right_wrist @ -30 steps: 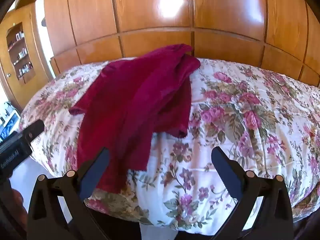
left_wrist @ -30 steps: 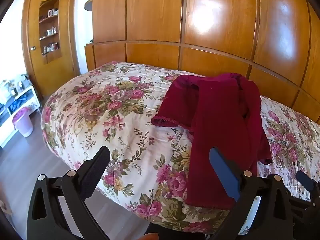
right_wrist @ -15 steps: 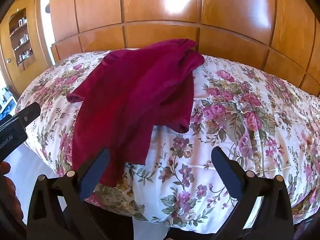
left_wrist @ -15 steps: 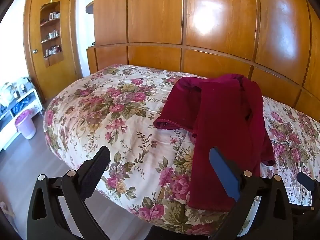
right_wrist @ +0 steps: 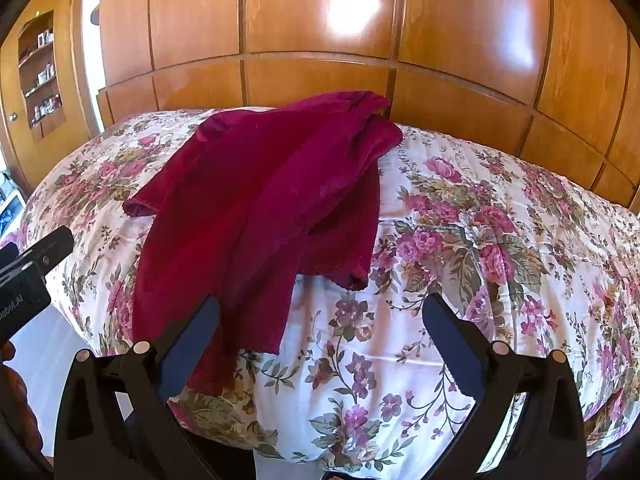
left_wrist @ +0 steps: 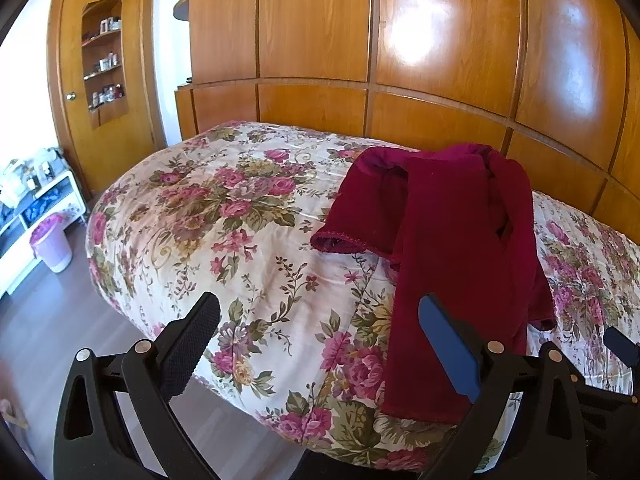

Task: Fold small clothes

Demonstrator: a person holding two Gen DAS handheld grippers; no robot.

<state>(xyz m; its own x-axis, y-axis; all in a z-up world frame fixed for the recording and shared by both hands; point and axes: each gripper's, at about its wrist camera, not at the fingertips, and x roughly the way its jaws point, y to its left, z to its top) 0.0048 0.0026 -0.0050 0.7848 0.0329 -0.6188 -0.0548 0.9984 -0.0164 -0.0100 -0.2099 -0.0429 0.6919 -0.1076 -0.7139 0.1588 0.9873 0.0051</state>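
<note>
Claws (left_wrist: 318, 340) (right_wrist: 320, 332) short of garment (right_wrist: 260, 208)

Garment (right_wrist: 256, 216) on bed (right_wrist: 500, 240) — wardrobe (right_wrist: 320, 20) behind.

Two black two-finger grippers hang level side by side, jaws spread wide and empty: the left gripper (left_wrist: 320, 320), the right gripper (right_wrist: 322, 316). A hand (right_wrist: 16, 396) shows at the right view's lower-left edge.

left gripper (left_wrist: 318, 346): black frame, silver rivets | fingers (left_wrist: 448, 354): blue pad | right gripper (right_wrist: 320, 346): same
</note>
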